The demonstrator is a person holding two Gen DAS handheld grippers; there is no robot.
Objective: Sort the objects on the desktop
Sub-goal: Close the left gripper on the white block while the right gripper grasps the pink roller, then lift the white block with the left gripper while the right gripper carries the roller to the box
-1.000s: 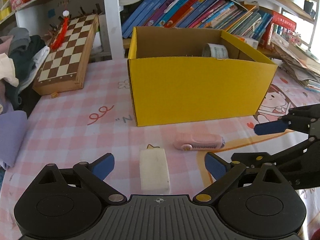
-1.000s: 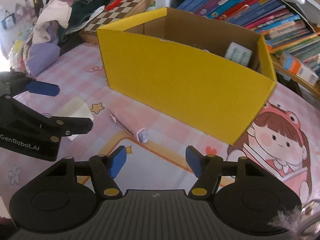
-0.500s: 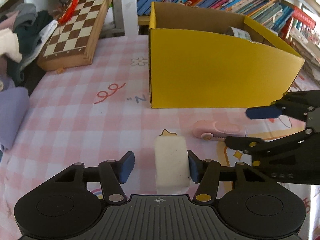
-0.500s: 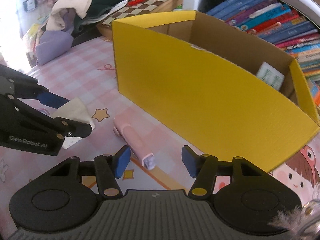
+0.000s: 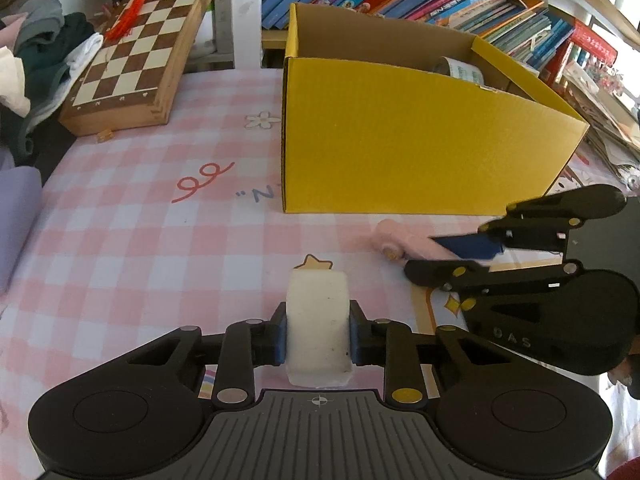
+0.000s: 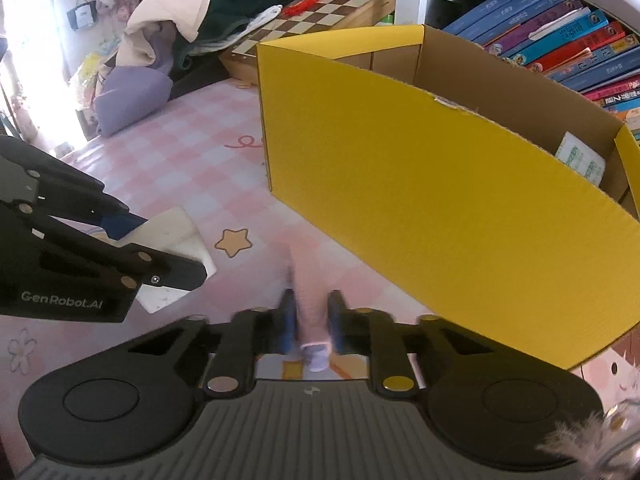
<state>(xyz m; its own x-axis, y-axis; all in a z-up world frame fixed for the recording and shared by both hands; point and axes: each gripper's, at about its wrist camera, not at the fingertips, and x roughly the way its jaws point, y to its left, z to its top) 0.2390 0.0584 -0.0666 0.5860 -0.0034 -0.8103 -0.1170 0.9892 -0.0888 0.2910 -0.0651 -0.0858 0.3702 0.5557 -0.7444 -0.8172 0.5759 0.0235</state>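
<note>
The pink checked tabletop point(image 5: 132, 240) carries everything, and the open yellow box point(image 5: 400, 152) standing at its back, with a roll of tape point(image 5: 460, 70) already lying inside, looks like the bin the loose items are meant for, which would explain why both tools work right in front of it. The left hand-held gripper point(image 5: 318, 338) is closed snugly on the white eraser block point(image 5: 318, 320), its blue pads pressing the block's two long sides so it sits straight along the fingers, probably for a clean lift. The right hand-held gripper point(image 6: 312, 320) is drawn in tight around the pink utility knife point(image 6: 310, 300), gripping across its narrow body near the tail end; motion blur hides whether it has left the surface.
</note>
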